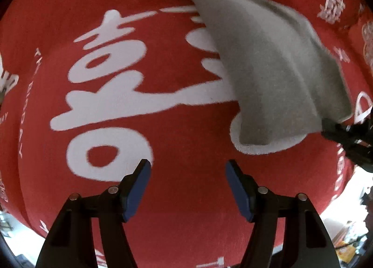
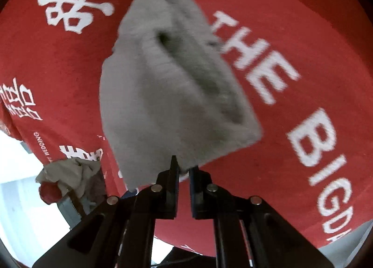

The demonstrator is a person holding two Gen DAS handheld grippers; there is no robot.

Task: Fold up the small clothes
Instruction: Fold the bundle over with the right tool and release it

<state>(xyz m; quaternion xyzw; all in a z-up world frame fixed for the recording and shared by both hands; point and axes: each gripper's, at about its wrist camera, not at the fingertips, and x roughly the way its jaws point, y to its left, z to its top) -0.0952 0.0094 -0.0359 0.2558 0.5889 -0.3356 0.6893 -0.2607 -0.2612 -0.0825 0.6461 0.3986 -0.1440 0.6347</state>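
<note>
Grey cloth (image 2: 172, 86), folded over on itself, hangs above the red printed tablecloth (image 2: 291, 11), pinched at its near edge by the right gripper (image 2: 184, 171). From the left wrist view it sits at two o'clock, while the left gripper (image 1: 188, 181) is spread wide and holds nothing.

Grey cloth (image 2: 167, 95), white-lettered red tablecloth (image 1: 186, 186)

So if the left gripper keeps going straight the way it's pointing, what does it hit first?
Most likely the red printed tablecloth: nothing lies between the open jaws of the left gripper. The grey cloth hangs off to its right, though depth is hard to judge.
</note>
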